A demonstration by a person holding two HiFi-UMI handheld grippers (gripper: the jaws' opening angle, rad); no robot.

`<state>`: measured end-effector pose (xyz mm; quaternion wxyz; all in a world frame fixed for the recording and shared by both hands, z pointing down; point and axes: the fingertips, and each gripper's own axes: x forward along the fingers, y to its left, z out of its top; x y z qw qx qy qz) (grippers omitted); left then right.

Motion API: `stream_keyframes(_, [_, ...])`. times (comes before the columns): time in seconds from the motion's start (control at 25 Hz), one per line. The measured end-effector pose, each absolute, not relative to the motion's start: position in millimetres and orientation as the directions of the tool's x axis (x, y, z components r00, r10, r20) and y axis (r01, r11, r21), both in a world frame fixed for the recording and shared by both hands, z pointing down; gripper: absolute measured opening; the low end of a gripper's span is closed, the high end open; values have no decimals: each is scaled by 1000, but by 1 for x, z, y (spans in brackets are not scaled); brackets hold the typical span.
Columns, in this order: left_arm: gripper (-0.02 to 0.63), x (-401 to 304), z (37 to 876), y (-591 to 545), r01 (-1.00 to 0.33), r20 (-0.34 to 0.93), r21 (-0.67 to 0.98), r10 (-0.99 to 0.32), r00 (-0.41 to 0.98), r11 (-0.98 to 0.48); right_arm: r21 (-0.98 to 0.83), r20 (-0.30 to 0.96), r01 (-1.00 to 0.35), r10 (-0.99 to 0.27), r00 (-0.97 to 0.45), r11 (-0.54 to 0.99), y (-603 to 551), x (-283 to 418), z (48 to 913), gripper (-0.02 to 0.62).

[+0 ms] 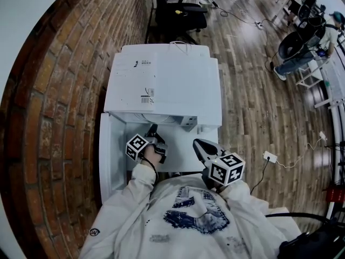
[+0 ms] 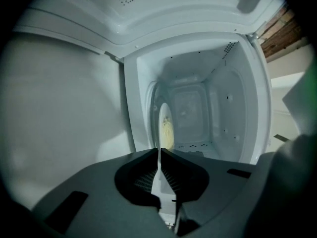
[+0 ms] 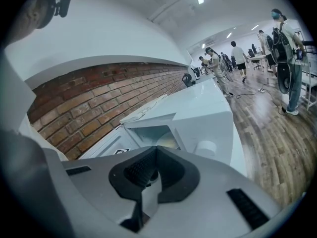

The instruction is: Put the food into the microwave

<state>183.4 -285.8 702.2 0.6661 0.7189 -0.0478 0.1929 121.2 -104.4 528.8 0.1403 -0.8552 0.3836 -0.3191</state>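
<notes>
Head view puts your white sweatshirt (image 1: pixel 188 215) nearest. Just beyond it are your two grippers, each carrying one marker cube. Your left gripper (image 1: pixel 154 136) reaches under the front edge of the one microwave (image 1: pixel 161 82). Your right gripper (image 1: pixel 200 146) hangs beside it over the white table (image 1: pixel 180 163), apart from the oven.

Left gripper view has your jaws almost together, pinching the thin rim of one white plate (image 2: pixel 162 120). You see the plate edge-on, as a mere sliver. One heap of yellow food (image 2: pixel 168 133) lies on it, and the plate reaches into the open cavity (image 2: pixel 198 108). You cannot tell whether it rests on the cavity floor. From your head camera the oven's top hides both plate and food.

Right gripper view has your jaw tips meeting with nothing between them. Past them, a pale round shape sits in the cavity, too dim to name.

The single door (image 1: pixel 110 144) stands swung out to the left, towards the brick wall (image 1: pixel 59 107). On the wooden floor (image 1: pixel 259 101) lies one white plug (image 1: pixel 269 156) with its cable. One black office chair (image 1: pixel 180 9) stands behind the microwave. Several people (image 3: pixel 285 58) stand far down the room, too small and overlapping to count surely.
</notes>
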Motion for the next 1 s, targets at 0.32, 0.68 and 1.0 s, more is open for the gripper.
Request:
stream_keyframes(0.32, [25,155,687,-270,-311,395,895,241,887,-320,-498,423,-578,-764,488,-646,-108,116,530,14])
stream_keyframes(0.68, [6,130,637,-260,-174,406,757,244,881,-630,-510,406,-597,-786,467,-619,-114,106,530,14])
stream_keyframes(1.0, [6,112,570,-245,12,394,489,233,889,-872,-508,391,-620,-802,452,-597,-120,101,525,14])
